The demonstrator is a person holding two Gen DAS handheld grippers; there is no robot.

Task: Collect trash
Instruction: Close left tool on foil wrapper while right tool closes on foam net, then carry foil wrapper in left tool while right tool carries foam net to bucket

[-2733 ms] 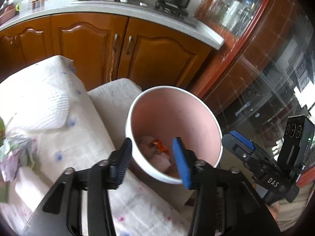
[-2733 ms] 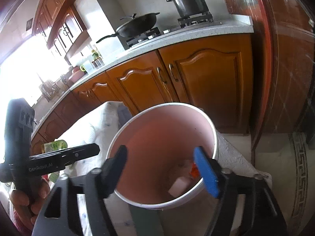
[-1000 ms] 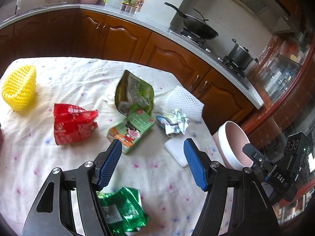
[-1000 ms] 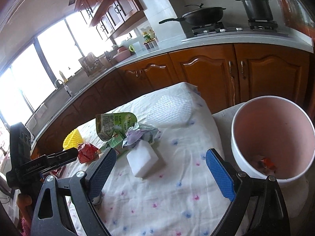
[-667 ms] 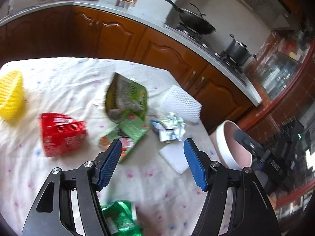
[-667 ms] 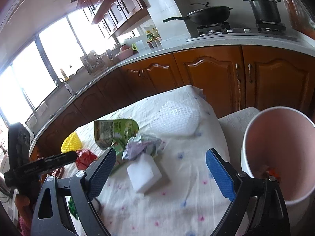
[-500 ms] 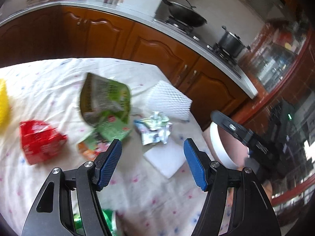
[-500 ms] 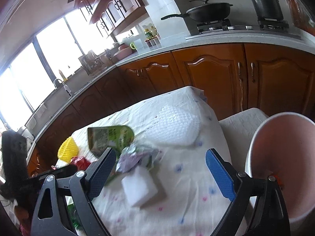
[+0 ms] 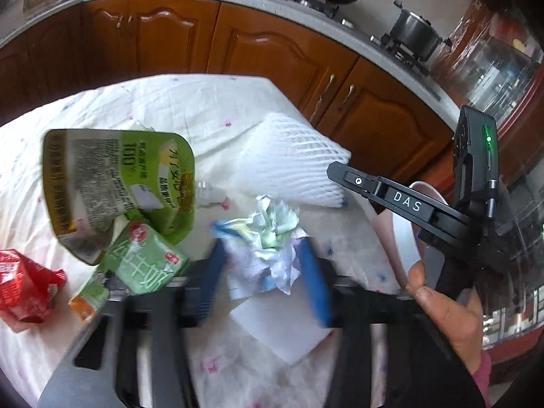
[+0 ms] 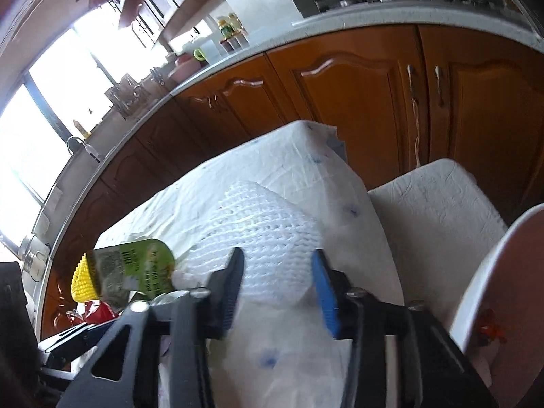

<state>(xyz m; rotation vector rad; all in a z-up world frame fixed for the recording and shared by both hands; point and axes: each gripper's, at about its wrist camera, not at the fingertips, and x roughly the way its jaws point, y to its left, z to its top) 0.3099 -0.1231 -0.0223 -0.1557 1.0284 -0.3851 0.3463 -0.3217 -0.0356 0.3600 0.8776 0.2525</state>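
My left gripper (image 9: 261,272) is open, its fingers on either side of a crumpled pale wrapper (image 9: 265,238) on the white tablecloth (image 9: 176,108). My right gripper (image 10: 277,285) is open, its fingers on either side of the near end of a white foam fruit net (image 10: 265,234); the net also shows in the left wrist view (image 9: 289,159). The pink bin (image 10: 503,272) stands off the table's right edge, with scraps inside. The right gripper's body (image 9: 408,204) shows in the left wrist view.
A green pouch (image 9: 112,176), a green carton (image 9: 142,261), a red wrapper (image 9: 23,292) and a white flat sponge (image 9: 282,323) lie on the cloth. A yellow foam net (image 10: 83,282) lies far left. Wooden cabinets (image 10: 357,95) and a white-covered stool (image 10: 435,210) stand behind.
Both grippers have moved from the bin to the table and come down close. The left has narrowed around the crumpled wrapper, the right around the white foam net.
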